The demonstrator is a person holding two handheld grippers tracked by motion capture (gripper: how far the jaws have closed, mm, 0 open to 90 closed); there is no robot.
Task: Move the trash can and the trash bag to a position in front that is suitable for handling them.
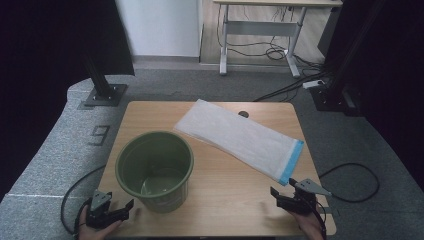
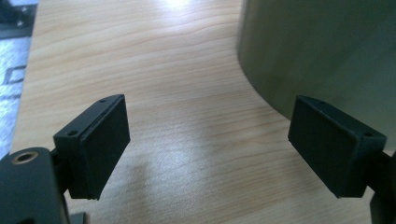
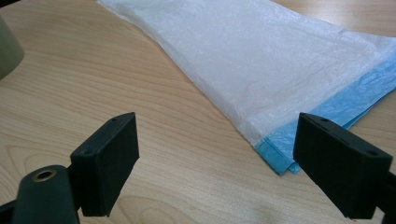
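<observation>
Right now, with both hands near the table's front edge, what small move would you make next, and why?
Probably ease the right gripper forward onto the blue-edged end of the folded plastic bag. Its fingers stand open and empty, and the bag's blue edge lies flat on the table just ahead of them. The left gripper, also open, sits beside the green bucket, well placed to steady it.

The left gripper (image 1: 131, 204), held in a hand (image 1: 97, 231) at the near left corner, and the right gripper (image 1: 281, 186), held in a hand (image 1: 311, 226) at the near right, both hover low with jaws spread wide.
</observation>
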